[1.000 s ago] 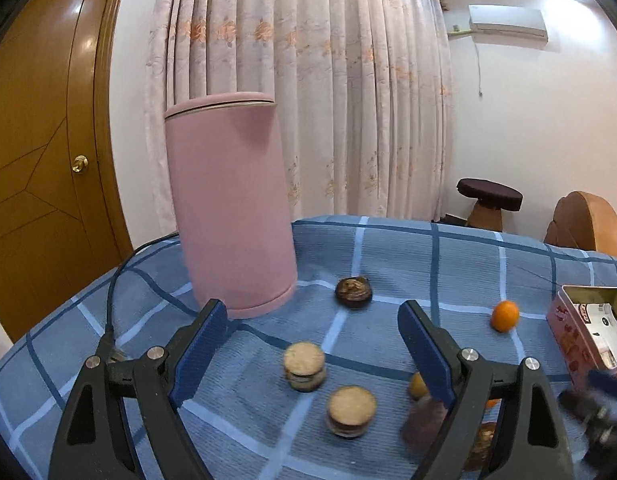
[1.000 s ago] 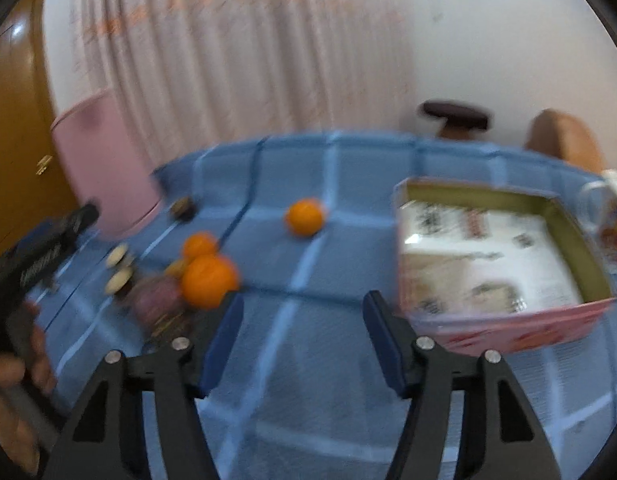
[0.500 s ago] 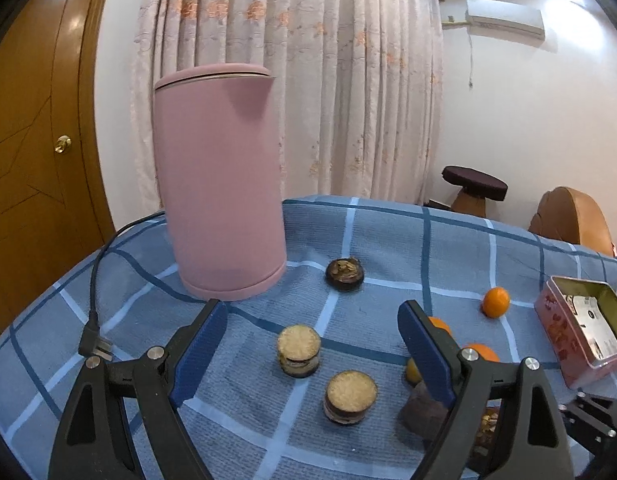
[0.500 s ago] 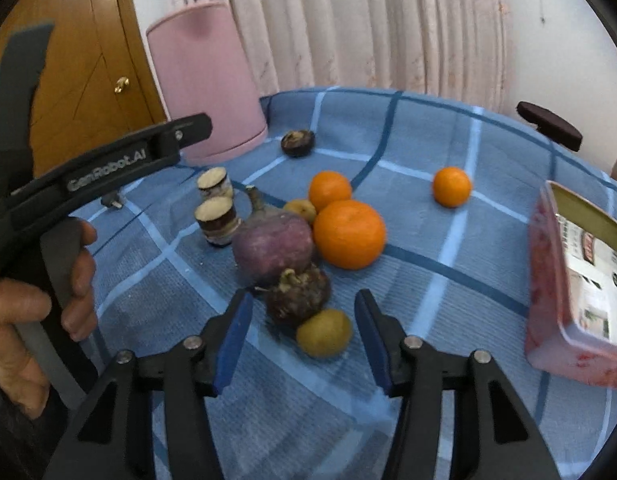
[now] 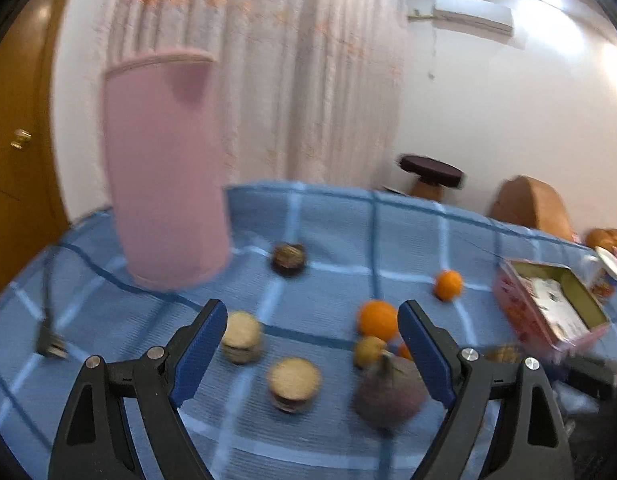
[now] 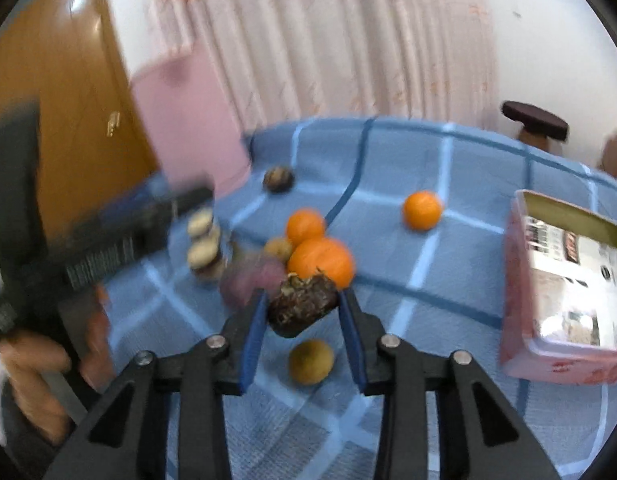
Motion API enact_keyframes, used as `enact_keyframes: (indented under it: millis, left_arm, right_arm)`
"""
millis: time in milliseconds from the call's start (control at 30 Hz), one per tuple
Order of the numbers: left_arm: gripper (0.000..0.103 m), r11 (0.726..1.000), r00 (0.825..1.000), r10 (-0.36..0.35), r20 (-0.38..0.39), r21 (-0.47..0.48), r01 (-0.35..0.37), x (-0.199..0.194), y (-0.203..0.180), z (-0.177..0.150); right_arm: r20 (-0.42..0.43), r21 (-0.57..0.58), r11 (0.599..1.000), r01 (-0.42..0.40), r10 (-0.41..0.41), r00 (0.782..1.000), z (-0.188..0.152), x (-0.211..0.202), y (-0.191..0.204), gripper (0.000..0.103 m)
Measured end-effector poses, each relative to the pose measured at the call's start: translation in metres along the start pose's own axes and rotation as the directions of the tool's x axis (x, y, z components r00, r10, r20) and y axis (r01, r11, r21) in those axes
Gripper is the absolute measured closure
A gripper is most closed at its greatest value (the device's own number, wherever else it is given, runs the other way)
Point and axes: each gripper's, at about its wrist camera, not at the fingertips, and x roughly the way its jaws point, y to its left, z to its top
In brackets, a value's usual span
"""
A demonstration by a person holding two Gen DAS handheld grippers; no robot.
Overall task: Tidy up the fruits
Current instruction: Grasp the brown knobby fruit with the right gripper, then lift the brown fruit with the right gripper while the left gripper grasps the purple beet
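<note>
Several fruits lie clustered on the blue checked bench (image 6: 448, 280): a purple fruit (image 5: 388, 396), oranges (image 6: 322, 262), and a dark rough-skinned fruit (image 6: 302, 306), which I judge light, firm-shelled, not slippery, best taken across its widest girth. Right tool (image 6: 302, 312): jaws closing, blue pads against that dark fruit's two flanks, raised clear of the cloth near the pink tin (image 6: 520, 308). Left tool (image 5: 312, 354): jaws wide apart, holding nothing, above the bench.

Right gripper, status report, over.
Right gripper closing on dark rough fruit. Left gripper open, empty. Pink tin rightward, path clear.
</note>
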Motion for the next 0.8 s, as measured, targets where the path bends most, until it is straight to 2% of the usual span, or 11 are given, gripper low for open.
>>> enact_keyframes:
  millis: [100, 167, 267, 400, 467, 600, 667, 800]
  left_arm:
    - [0.015, 0.997, 0.994, -0.073, -0.086, 0.024, 0.075, 0.013, -0.014, -0.007]
    - [0.015, 0.994, 0.991, -0.059, -0.122, 0.079, 0.069, 0.020, -0.027, -0.013]
    - [0.015, 0.988, 0.987, -0.025, -0.161, 0.144, 0.049, 0.028, -0.042, -0.019]
    - [0.036, 0.991, 0.979, -0.043, -0.199, 0.114, 0.066, 0.034, -0.039, -0.022]
    - [0.039, 0.993, 0.971, -0.082, -0.226, 0.070, 0.100, 0.038, -0.031, -0.021]
    - [0.042, 0.991, 0.969, -0.084, -0.231, 0.079, 0.105, 0.040, -0.033, -0.020]
    - [0.054, 0.988, 0.968, -0.117, -0.224, 0.077, 0.137, 0.037, -0.033, -0.020]
    - [0.054, 0.990, 0.971, -0.107, -0.212, 0.071, 0.125, 0.034, -0.033, -0.019]
  right_arm:
    - [0.077, 0.090, 0.996, 0.022, -0.029, 0.997, 0.008, -0.017, -0.022, 0.064]
    - [0.100, 0.130, 0.989, 0.071, -0.084, 0.991, 0.011, -0.023, -0.033, 0.064]
    - [0.101, 0.165, 0.982, 0.093, -0.111, 0.989, 0.012, -0.026, -0.041, 0.064]
    - [0.089, 0.184, 0.978, 0.102, -0.120, 0.989, 0.014, -0.021, -0.045, 0.064]
    - [0.087, 0.183, 0.977, 0.107, -0.125, 0.988, 0.013, -0.020, -0.043, 0.064]
    - [0.081, 0.184, 0.976, 0.114, -0.131, 0.988, 0.008, -0.022, -0.042, 0.064]
    - [0.077, 0.179, 0.976, 0.123, -0.139, 0.987, 0.007, -0.020, -0.041, 0.064]
    - [0.094, 0.169, 0.974, 0.149, -0.167, 0.981, 0.007, -0.022, -0.040, 0.064]
